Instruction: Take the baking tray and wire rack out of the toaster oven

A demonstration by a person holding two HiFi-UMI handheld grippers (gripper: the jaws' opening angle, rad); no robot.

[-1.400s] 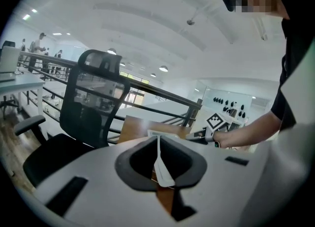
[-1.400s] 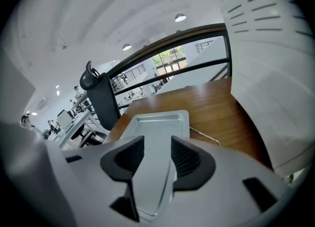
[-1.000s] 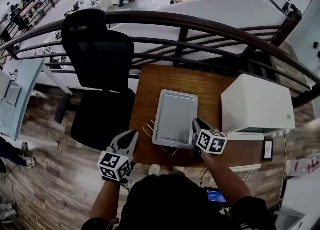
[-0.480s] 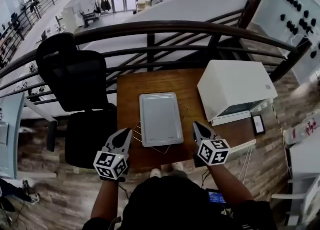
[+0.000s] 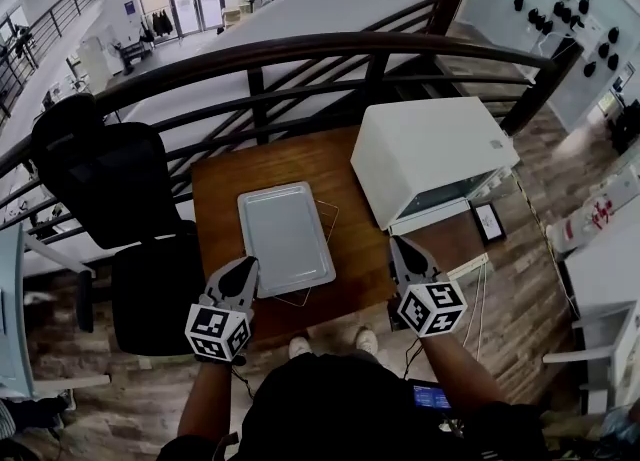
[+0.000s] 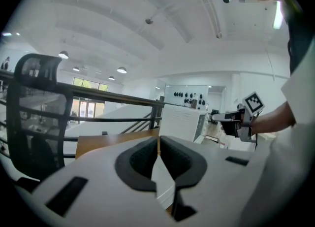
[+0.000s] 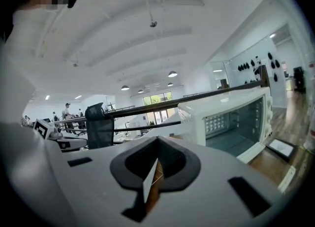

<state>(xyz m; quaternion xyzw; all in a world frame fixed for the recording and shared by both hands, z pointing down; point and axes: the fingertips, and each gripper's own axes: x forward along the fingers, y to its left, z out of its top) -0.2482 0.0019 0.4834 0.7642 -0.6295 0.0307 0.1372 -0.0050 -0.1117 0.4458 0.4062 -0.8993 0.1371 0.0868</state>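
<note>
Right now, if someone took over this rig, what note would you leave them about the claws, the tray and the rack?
Left claw: shut, empty, near the tray's near-left corner.
Right claw: shut, empty, just in front of the toaster oven.
Baking tray lies on the wire rack on the wooden table, left of the oven.
Done: both are out; the oven's door is open and the inside looks empty.
Left: nothing of the task.

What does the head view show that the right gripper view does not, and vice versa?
Head view only: the whole baking tray lying on the wire rack on the table. Right gripper view only: the open cavity of the toaster oven, and the right gripper with jaws closed together, empty. Both: the toaster oven's body, the black chair, the railing, the left gripper.
</note>
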